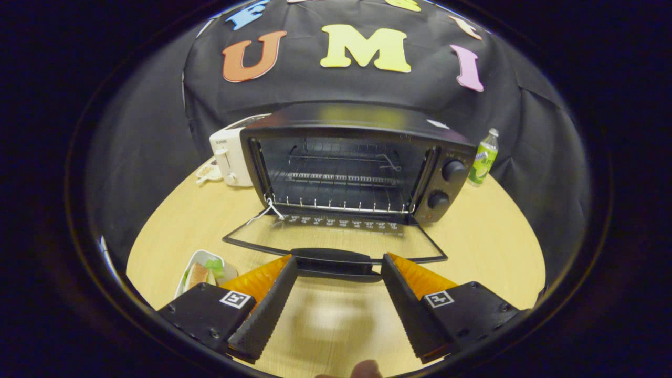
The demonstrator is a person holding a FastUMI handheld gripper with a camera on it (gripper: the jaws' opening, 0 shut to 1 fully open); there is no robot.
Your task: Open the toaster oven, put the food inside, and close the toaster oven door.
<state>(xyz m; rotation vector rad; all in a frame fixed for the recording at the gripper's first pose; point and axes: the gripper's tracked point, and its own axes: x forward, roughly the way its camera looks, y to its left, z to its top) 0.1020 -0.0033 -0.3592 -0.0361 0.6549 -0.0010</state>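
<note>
We held the gripper (pixel 339 268) low over the table (pixel 488 247), its fingers spread wide and grasping nothing. Just ahead of the fingertips lay the door handle (pixel 336 261) of the toaster oven (pixel 357 163), its long axis running crosswise between the two tips; whether either tip touched it we could not tell. The glass door (pixel 336 239) was folded all the way down, flat above the table, so we judged the opening step done.

The food, what looked like a sandwich (pixel 198 274) in a small white tray (pixel 202 255), sat on the table beside the left finger, off to the left of the door and nearer to us than the oven. We reckoned the coming move turned on that: the fingers had to swing left and down to the tray before anything went forward.

Beyond the door the oven cavity stood open, its wire rack (pixel 341 181) bare. The two knobs (pixel 446 184) sat on the right panel. The pale wooden table was smooth, with free room around the tray. Farther off, a white toaster (pixel 231 157) stood left of the oven, a green-labelled bottle (pixel 483 157) right of it, the black cloth wall behind.
</note>
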